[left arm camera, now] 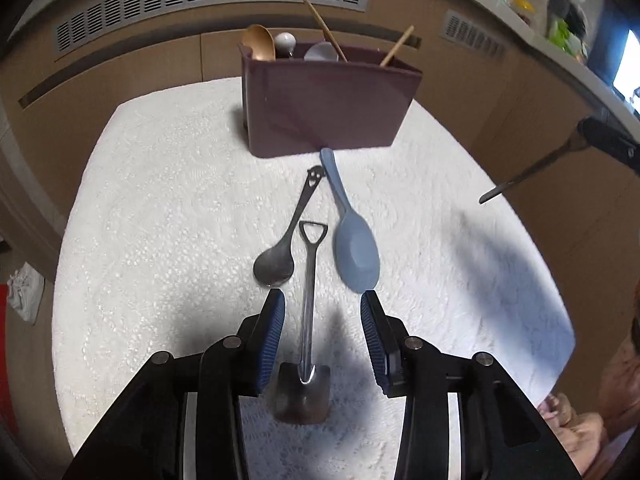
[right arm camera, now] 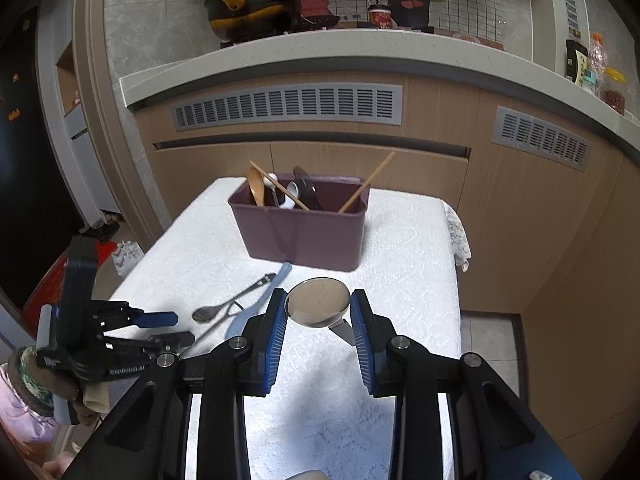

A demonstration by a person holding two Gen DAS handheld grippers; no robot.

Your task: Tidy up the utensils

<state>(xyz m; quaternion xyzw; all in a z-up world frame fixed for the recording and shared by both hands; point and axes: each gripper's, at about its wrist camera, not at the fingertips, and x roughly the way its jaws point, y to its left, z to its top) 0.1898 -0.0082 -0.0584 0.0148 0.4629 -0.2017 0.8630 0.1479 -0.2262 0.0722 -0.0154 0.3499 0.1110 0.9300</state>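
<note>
we see bright daylight on the white table (left arm camera: 160,200), hard dark shadows, slight blur, and fisheye-bent dark edges.

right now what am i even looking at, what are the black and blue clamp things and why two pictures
No robot here: a person holds a hand-operated claw in each hand, and each claw carries a wide-angle camera looking along its fingers. So one picture is the left claw's view and the other the right's.

On the white cloth lie a shovel-shaped spoon, a dark metal spoon and a blue plastic spoon. Behind them stands a purple bin already holding utensils.

The left claw is open, its fingers either side of the shovel spoon without gripping it. The right claw holds a round steel spoon in the air.
</note>
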